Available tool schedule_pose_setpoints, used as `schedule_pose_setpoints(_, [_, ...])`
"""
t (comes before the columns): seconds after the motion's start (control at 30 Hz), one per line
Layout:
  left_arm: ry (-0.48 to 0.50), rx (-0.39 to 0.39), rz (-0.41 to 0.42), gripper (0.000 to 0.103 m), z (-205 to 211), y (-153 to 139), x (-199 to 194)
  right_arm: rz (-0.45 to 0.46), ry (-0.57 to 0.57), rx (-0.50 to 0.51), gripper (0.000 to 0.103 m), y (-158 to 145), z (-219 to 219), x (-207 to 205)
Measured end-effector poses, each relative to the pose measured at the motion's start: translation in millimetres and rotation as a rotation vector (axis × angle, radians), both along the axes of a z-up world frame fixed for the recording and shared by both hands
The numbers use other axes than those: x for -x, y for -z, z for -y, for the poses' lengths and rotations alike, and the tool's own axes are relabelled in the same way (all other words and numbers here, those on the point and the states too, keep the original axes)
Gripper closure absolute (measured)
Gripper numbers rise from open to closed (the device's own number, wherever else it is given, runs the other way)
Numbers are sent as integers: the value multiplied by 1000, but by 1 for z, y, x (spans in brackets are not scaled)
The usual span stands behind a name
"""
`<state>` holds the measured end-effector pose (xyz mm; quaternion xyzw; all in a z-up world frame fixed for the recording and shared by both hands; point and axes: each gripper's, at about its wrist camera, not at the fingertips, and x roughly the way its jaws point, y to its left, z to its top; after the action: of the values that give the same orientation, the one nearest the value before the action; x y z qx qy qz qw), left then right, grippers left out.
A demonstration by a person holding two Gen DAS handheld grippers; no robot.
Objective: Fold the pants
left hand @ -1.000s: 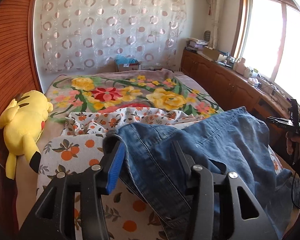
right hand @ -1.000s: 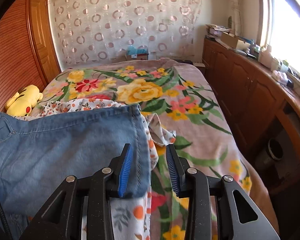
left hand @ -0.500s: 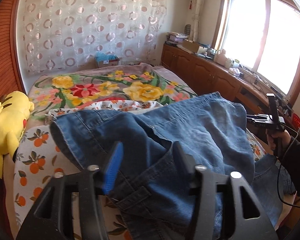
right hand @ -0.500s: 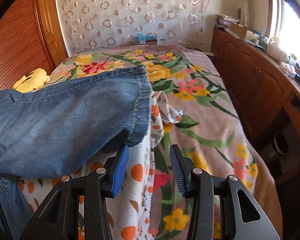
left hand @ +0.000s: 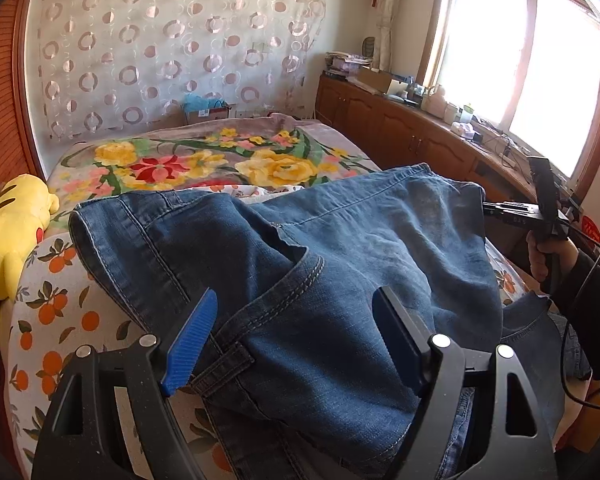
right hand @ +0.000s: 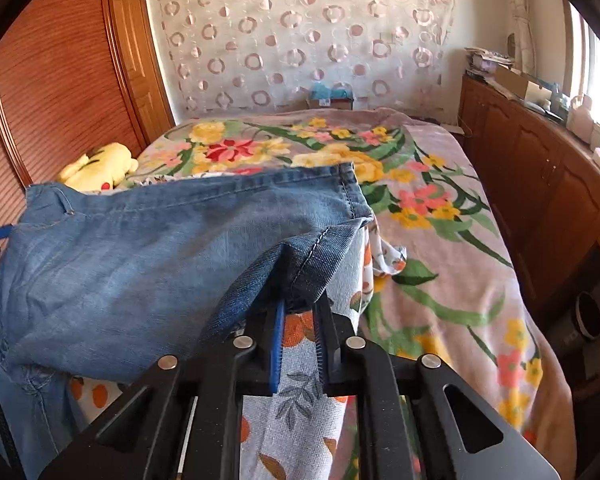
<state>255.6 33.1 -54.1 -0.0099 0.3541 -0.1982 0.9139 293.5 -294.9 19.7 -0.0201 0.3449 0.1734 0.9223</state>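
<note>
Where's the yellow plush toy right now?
The yellow plush toy lies at the bed's left edge against the wooden wardrobe, left of the jeans in both wrist views.

Honestly nothing readable here. The small cardboard box against the circle-patterned curtain has a white label, but it's way too tiny to make out. Same with the red sign at the right edge, just blurry marks.

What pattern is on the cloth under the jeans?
Oranges with green leaves on a white cloth, clearest in the left wrist view.
</note>
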Motion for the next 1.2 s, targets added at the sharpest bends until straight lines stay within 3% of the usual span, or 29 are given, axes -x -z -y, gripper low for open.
schedule_pose_setpoints(0.1, [-2, 1, 4, 23, 2, -2, 3, 21, 10, 16, 96, -6, 6, 13])
schedule_pose_setpoints(0.33, [1, -1, 19, 22, -2, -6, 7, 119, 90, 37, 97, -57, 50, 68])
schedule_pose_setpoints(0.4, [0, 4, 22, 22, -3, -7, 9, 78, 121, 90, 97, -48, 57, 77])
schedule_pose_setpoints(0.5, [-1, 6, 24, 23, -4, -6, 12, -64, 146, 139, 96, -13, 65, 79])
schedule_pose_setpoints(0.57, [2, -1, 22, 23, -5, -4, 15, -83, 208, 201, 91, 7, 65, 86])
schedule_pose_setpoints(0.6, [3, -6, 20, 23, -6, -3, 16, -90, 212, 182, 91, 13, 65, 90])
schedule_pose_setpoints(0.73, [1, -25, 12, 23, -7, 2, 27, -74, 198, 139, 85, 25, 50, 106])
schedule_pose_setpoints(1.03, [-4, -48, -46, 23, -9, 23, 64, 6, 133, 17, 59, 42, 1, 131])
schedule_pose_setpoints(1.2, [11, -48, -79, 23, -3, 37, 91, 1, 73, 3, 55, 59, -23, 138])
